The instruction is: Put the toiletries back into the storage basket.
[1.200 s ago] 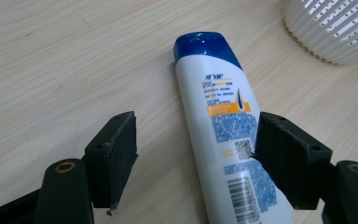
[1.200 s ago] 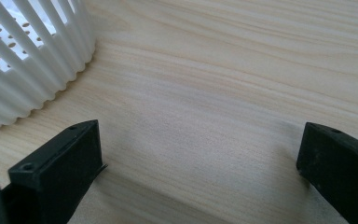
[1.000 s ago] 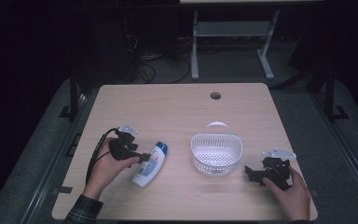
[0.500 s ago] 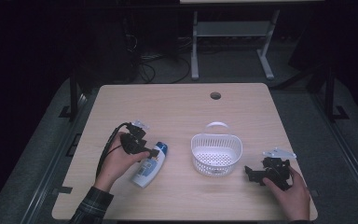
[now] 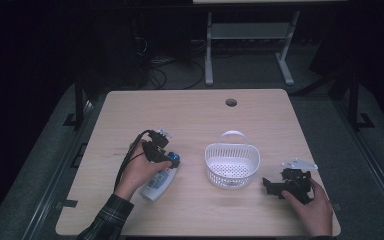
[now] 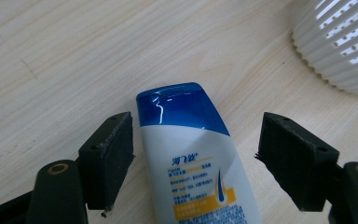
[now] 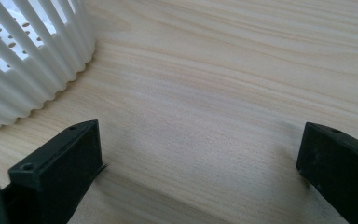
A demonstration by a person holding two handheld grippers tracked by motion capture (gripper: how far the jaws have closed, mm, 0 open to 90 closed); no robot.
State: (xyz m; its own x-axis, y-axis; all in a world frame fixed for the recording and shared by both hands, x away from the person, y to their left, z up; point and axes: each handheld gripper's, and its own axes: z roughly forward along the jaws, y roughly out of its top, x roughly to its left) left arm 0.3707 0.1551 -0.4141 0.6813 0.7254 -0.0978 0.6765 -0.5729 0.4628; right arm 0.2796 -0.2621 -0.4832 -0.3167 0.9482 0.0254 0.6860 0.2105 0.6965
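A white shampoo bottle (image 5: 155,188) with a blue cap lies flat on the wooden table (image 5: 190,115), left of a white slotted basket (image 5: 231,167). My left gripper (image 5: 163,158) hovers over the bottle's cap end. In the left gripper view the bottle (image 6: 186,140) lies between the two jaws of the left gripper (image 6: 203,158), with a gap of bare wood on each side, so the gripper is open. My right gripper (image 5: 271,186) rests on the table to the right of the basket. It is open (image 7: 200,163) with only wood between its fingers.
The basket's ribbed wall shows at the upper right in the left gripper view (image 6: 340,42) and at the upper left in the right gripper view (image 7: 23,56). A round cable hole (image 5: 231,102) sits near the table's far edge. Dark floor and a metal stand lie beyond.
My left hand has moved right, from beside the bottle to over its cap end. The right hand and the basket have stayed put.
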